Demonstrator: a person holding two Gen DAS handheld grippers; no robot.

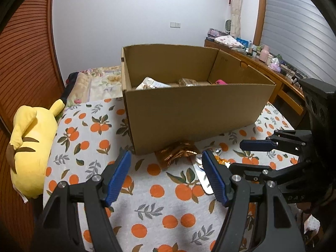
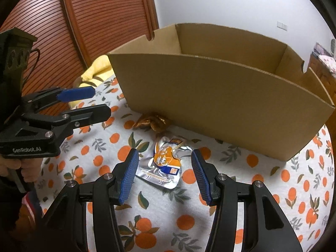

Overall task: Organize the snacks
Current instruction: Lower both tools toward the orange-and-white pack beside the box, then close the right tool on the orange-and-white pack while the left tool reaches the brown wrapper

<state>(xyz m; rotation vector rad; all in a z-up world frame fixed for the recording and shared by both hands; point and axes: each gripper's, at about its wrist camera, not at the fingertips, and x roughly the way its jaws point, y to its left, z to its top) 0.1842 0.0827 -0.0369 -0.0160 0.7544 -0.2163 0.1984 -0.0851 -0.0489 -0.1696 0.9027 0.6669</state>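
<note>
Collecting loose snacks: right gripper [image 2: 164, 168] fingers apart, nearing crinkled silver-and-orange foil pouch [image 2: 162, 163]; left gripper [image 1: 167, 168] fingers apart, nearing crumpled gold-brown wrapper [image 1: 178, 152]; next, clamping, then lifting into open brown cardboard box [image 1: 189, 115].

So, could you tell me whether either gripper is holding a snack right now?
Neither: the left gripper and right gripper are both open and empty above the snacks.

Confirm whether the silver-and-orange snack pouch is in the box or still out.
Out. The silver-and-orange snack pouch lies flat on the orange-print cloth, in front of the cardboard box.
</note>
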